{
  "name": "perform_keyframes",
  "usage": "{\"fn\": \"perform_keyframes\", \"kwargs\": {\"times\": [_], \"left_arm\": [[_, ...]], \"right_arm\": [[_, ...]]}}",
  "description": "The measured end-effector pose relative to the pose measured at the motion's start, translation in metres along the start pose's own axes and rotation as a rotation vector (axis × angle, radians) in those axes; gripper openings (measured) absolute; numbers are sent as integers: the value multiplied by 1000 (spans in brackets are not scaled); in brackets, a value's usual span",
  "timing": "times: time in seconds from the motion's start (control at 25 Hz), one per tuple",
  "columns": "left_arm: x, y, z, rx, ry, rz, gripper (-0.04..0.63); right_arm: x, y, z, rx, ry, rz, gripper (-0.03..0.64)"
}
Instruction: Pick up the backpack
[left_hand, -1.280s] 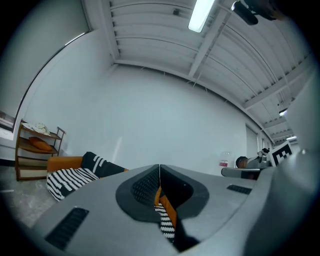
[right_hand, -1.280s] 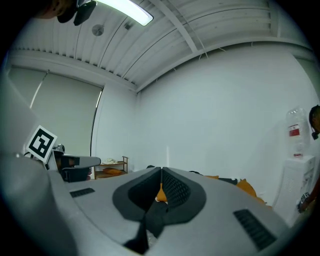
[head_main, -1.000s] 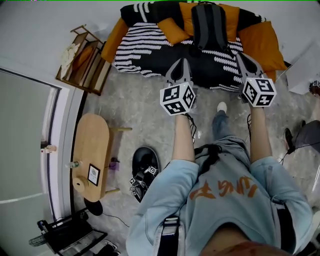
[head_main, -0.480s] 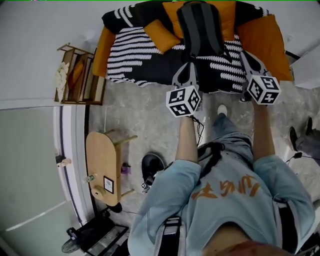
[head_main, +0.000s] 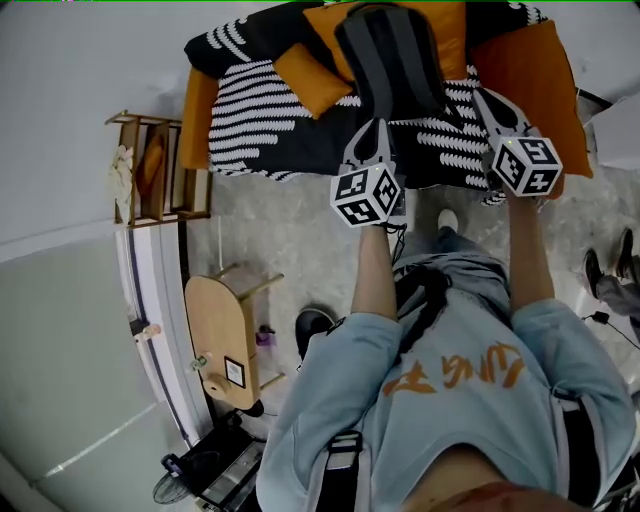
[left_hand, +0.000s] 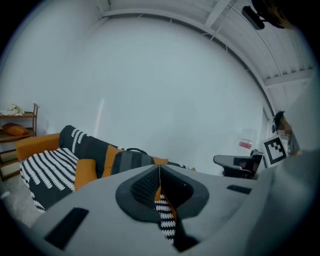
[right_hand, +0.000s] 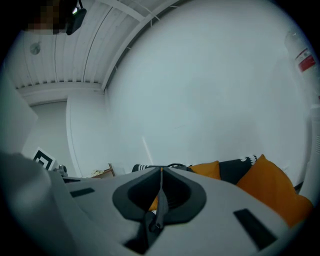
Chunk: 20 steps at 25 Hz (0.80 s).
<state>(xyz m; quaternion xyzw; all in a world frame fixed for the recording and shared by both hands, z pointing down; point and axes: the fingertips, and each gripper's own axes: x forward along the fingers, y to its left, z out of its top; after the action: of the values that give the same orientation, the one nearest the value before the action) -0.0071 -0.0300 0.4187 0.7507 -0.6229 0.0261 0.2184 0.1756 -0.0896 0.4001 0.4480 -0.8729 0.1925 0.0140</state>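
A dark grey backpack (head_main: 392, 60) stands upright on the orange sofa (head_main: 530, 70), against its back. In the left gripper view the backpack (left_hand: 131, 161) shows just left of the jaw tips, some way off. My left gripper (head_main: 374, 130) hovers over the sofa's front edge, just below the backpack, shut and empty. My right gripper (head_main: 486, 100) is to the backpack's right over the striped throw (head_main: 262, 112), also shut with nothing in it. Neither touches the backpack. Its top handle (right_hand: 175, 165) peeks above the right gripper (right_hand: 161, 171).
An orange cushion (head_main: 312, 78) lies left of the backpack. A wooden shelf (head_main: 150, 172) stands left of the sofa, a small wooden table (head_main: 222, 340) nearer on the floor. A dark chair (left_hand: 235, 162) is to the right. The person's foot (head_main: 446, 220) is near the sofa.
The person has stepped toward the sofa and both grippers have moved forward with them, from over the floor to over the sofa's front edge. The jaws have stayed shut.
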Motion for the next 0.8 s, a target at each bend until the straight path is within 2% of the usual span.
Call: {"fn": "perform_keyframes", "kwargs": {"times": [0.2,0.6,0.8], "left_arm": [[21,29,-3,-26,16,42,23],[107,86,-3,-84,73,39,24],[143,118,-28,-137,150,60,25]], "right_arm": [[37,6,-9,-18,36,66,31],[127,-18,-8,-45,103,51,31],[168,-25,-45,-43,204,65,31]]}}
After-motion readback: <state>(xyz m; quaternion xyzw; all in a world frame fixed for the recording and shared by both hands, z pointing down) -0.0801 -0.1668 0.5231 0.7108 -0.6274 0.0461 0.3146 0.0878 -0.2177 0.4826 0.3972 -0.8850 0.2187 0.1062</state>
